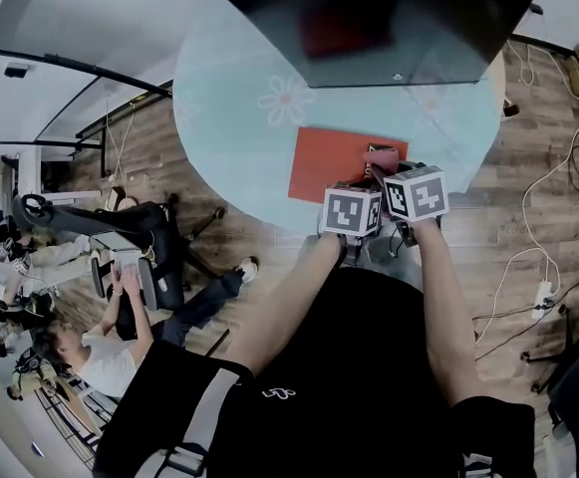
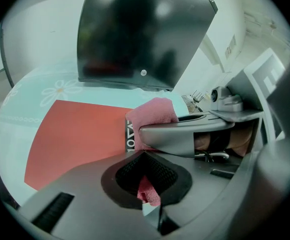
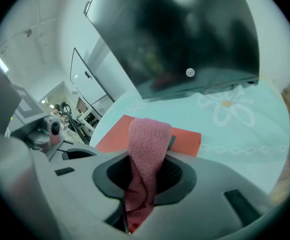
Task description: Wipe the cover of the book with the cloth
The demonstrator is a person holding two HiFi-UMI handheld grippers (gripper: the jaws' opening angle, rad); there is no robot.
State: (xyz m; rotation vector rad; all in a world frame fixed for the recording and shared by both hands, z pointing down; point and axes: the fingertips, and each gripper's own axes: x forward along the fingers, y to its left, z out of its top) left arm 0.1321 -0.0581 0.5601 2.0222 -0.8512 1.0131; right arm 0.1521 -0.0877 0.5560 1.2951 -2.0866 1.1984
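A red book (image 1: 334, 162) lies flat near the front edge of the pale blue flowered table (image 1: 239, 118). The pink cloth (image 3: 145, 149) hangs folded out of my right gripper (image 3: 144, 184), which is shut on it just above the book's near corner (image 3: 187, 139). My left gripper (image 2: 145, 184) sits close beside the right one, shut with a small fold of the same pink cloth (image 2: 147, 190) pinched between its jaws. From the left gripper view, the cloth (image 2: 152, 111) bulges over the right gripper's finger at the book's (image 2: 80, 134) right edge. In the head view both marker cubes hide the jaws.
A large dark screen (image 1: 369, 18) stands at the back of the table, just beyond the book. The table's rounded edge (image 1: 269, 217) is right below the grippers. People sit at desks (image 1: 120, 267) down left. Cables (image 1: 528, 257) trail over the wooden floor at right.
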